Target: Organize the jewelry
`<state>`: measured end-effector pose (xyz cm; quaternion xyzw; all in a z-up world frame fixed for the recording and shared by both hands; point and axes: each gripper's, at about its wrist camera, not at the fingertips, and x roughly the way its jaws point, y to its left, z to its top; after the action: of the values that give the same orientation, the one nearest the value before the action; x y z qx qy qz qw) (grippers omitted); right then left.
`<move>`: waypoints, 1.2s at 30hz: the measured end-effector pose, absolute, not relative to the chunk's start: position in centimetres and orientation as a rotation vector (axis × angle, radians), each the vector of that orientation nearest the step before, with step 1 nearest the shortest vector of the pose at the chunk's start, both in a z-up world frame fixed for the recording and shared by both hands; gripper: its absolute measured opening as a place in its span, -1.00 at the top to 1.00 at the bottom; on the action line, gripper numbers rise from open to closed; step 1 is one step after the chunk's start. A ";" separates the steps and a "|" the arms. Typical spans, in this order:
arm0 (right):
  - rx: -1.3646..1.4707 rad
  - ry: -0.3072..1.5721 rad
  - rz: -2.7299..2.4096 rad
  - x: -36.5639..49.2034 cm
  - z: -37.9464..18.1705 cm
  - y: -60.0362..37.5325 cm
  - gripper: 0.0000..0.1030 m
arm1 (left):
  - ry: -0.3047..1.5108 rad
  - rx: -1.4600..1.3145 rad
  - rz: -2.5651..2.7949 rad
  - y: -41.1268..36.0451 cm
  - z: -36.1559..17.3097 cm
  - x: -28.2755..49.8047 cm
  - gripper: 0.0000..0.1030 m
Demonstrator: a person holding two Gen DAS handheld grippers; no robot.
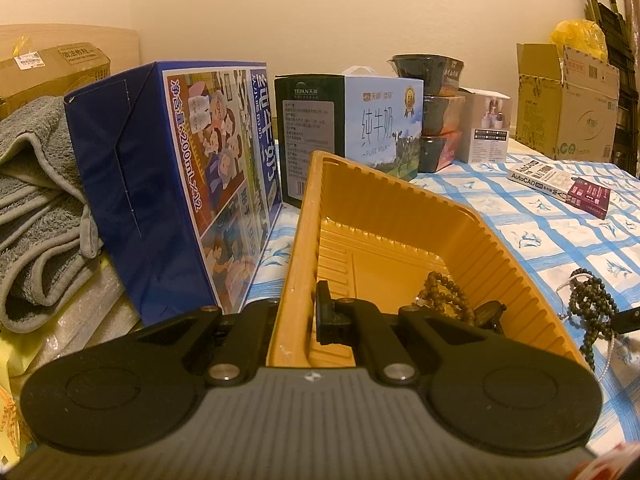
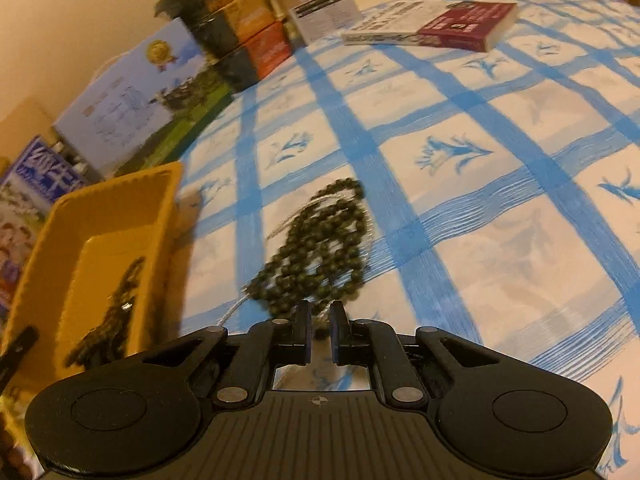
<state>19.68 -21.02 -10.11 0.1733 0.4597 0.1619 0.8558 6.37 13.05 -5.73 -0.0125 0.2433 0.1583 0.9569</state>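
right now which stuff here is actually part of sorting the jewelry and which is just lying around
Part of the job:
yellow tray, its wall clamped by the left gripper
beads in the tray
bead necklace on the cloth, just ahead of the right gripper

Just lying about:
milk cartons
grey towel
AutoCAD book
stacked bowls

yellow tray (image 1: pixel 400 216), blue-checked white cloth (image 2: pixel 460 184)

The blue checked cloth (image 2: pixel 500 208) lies bare right of the dark bead necklace (image 2: pixel 320 248). The yellow tray (image 2: pixel 168 208) and milk boxes (image 2: pixel 132 108) block the left.
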 end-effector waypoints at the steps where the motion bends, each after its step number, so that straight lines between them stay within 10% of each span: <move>1: 0.357 0.976 0.315 19.8 -10.3 -20.9 0.82 | 0.494 -0.026 0.321 13.1 -5.7 6.4 0.92; 18: 0.447 0.912 0.266 20.2 -8.8 -24.7 0.98 | 0.488 -0.029 0.319 13.0 -5.7 6.4 0.93; 22: 0.448 0.886 0.298 20.9 -8.7 -24.7 0.76 | 0.490 -0.028 0.319 13.0 -5.7 6.4 0.93; 24: 0.419 0.886 0.326 21.1 -8.9 -24.0 0.28 | 0.490 -0.029 0.318 13.0 -5.7 6.4 0.93; 36: 0.065 0.850 0.490 22.0 -10.2 -17.0 0.23 | 0.490 -0.025 0.315 13.0 -5.7 6.4 0.93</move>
<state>21.99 -17.03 -10.16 0.0310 0.4082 0.2353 0.8815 6.44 12.99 -5.65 -0.0123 0.2417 0.1555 0.9577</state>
